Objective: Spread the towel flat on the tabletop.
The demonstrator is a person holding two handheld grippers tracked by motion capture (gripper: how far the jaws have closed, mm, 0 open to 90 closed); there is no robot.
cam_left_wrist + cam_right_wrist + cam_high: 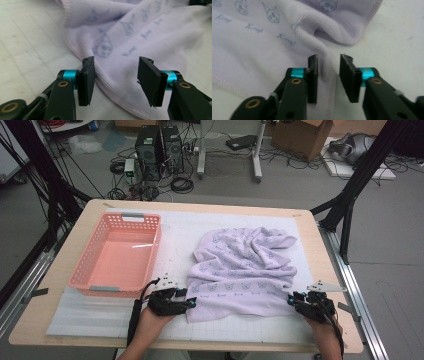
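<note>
Towel [245, 267], lilac, lies rumpled on the white mat [175, 240] right of the pink basket [117, 252]. Left gripper [191, 301] stands half open over its near-left corner; right gripper [291, 301], narrowly open, straddles the near-right hem, pads apart from the cloth.

On the table [60, 320] before you, the basket [116, 251] sits left and the towel [242, 267] right, near but apart. Your left gripper [191, 301] is at the towel's near-left corner, your right gripper [291, 301] at its near-right edge.

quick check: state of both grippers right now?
Left gripper: open, towel corner between its jaws, not pinched.
Right gripper: open, narrow gap astride towel edge.
</note>
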